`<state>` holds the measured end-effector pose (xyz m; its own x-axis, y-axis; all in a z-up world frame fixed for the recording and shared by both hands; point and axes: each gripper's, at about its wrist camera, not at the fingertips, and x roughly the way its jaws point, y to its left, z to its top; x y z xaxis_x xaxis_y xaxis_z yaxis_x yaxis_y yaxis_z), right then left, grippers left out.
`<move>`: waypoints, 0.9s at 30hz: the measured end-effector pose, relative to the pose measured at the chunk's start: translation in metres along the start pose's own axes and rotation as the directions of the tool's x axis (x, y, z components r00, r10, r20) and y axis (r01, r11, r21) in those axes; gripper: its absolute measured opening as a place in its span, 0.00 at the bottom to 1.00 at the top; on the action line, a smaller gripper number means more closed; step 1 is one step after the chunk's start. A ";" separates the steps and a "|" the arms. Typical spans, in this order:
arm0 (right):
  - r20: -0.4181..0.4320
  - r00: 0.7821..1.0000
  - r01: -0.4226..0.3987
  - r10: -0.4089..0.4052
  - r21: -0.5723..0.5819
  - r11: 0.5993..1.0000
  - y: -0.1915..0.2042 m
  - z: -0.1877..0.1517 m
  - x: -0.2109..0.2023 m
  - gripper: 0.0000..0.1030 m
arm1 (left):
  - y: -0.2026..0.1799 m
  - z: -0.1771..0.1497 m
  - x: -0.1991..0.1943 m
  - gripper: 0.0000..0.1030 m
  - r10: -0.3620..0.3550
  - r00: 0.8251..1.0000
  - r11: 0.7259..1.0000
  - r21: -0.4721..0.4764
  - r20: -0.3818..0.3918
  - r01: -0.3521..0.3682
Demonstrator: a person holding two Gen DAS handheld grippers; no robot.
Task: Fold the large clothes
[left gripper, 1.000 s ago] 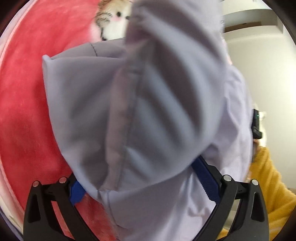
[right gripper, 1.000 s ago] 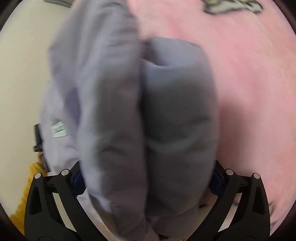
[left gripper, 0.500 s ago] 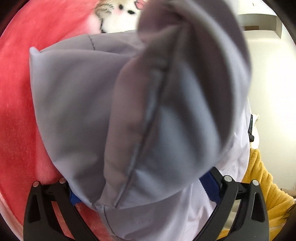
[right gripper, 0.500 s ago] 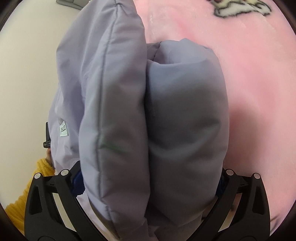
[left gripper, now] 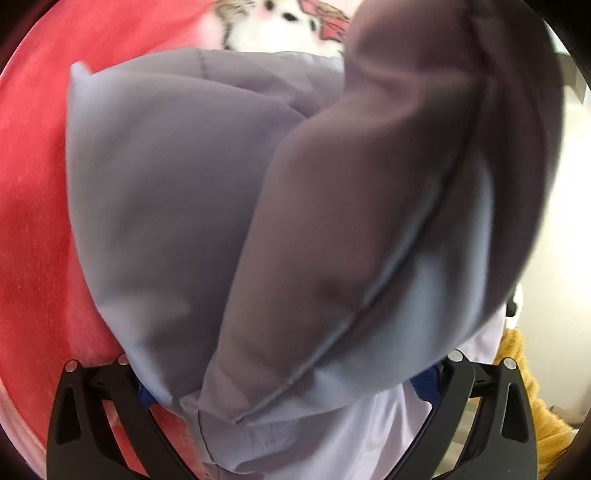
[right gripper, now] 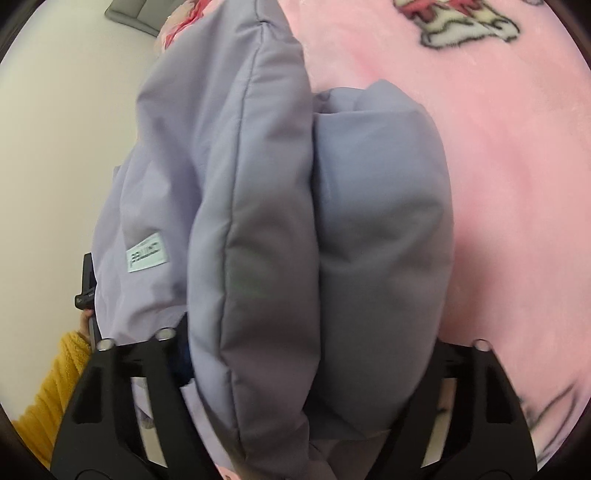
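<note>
Blanket lies pink beneath both grippers. Padded lilac jacket bulges doubled between your right gripper, jaws just narrowing onto it; left gripper clamps a thick fold. Slick puffy layers may squirt free if squeezed unevenly.

1. This looks like a home, most likely a bedroom or living space.
2. A plush pink blanket covers the soft area underneath; in the left wrist view it reads as a deeper red-pink fleece.
3. The blanket carries a cartoon animal print in white with dark markings, the kind found on household bedding.
4. A padded lilac garment with a small sewn-in label lies bunched on it.
5. Plain pale walls stand behind.
6. A person's fuzzy yellow sleeve suggests casual indoor wear.
</note>
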<state>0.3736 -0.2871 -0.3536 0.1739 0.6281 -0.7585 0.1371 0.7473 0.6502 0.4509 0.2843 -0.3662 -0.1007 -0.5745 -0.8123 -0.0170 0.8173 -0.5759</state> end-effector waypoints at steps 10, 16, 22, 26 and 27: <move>-0.019 0.983 0.179 -0.182 -0.119 0.977 0.068 0.010 0.015 0.28 | -0.044 -0.027 -0.022 0.32 0.160 0.980 0.985 0.051 0.115 -0.167; 0.082 0.972 0.235 -0.223 -0.217 0.948 0.132 -0.013 -0.027 0.23 | -0.084 -0.096 -0.089 0.22 0.145 0.922 0.983 0.057 0.359 -0.177; 0.176 0.974 0.190 -0.142 -0.297 0.936 0.150 -0.099 -0.110 0.23 | -0.089 -0.211 -0.136 0.21 0.104 0.879 0.993 -0.005 0.465 -0.115; 0.208 0.970 0.182 -0.126 -0.279 0.943 0.147 -0.166 -0.161 0.23 | -0.099 -0.291 -0.158 0.21 0.097 0.859 0.995 -0.025 0.503 -0.098; 0.215 0.969 0.181 -0.125 -0.264 0.948 0.146 -0.182 -0.169 0.23 | -0.112 -0.305 -0.154 0.21 0.107 0.854 0.993 -0.019 0.509 -0.114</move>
<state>0.1865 -0.2448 -0.1386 0.3609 0.4685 -0.8064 -0.0958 0.8787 0.4676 0.1646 0.2949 -0.1485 0.4183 -0.4256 -0.8024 -0.0240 0.8779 -0.4782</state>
